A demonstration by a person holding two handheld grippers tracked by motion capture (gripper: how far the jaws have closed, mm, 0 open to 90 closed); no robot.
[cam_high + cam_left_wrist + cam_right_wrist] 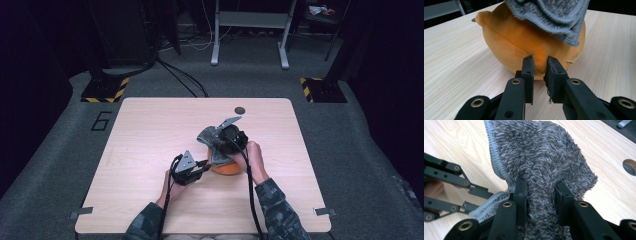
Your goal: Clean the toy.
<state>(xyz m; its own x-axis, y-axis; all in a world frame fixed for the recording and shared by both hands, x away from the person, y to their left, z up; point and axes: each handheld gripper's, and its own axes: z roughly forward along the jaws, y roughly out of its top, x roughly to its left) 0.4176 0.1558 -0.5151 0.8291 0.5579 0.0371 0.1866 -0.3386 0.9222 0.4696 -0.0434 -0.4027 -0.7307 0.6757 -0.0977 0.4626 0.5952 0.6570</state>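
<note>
An orange plush toy (228, 169) lies on the wooden table (150, 130) a little right of centre. A grey fuzzy cloth (209, 139) is draped over its top and lifted at the far side. My left gripper (206, 165) comes in from the left and is shut on the plush toy (524, 37), with a fold of orange fabric pinched between its jaws (539, 61). My right gripper (221, 137) is over the toy, shut on a bunched ridge of the grey cloth (536, 152). The cloth (554, 15) hangs over the toy's upper side.
A dark round hole (240, 110) sits in the table near its far edge, also at the right (630, 166) in the right gripper view. Beyond the table are grey carpet, cables, hazard-striped stand bases (105, 90) and a white frame (250, 30).
</note>
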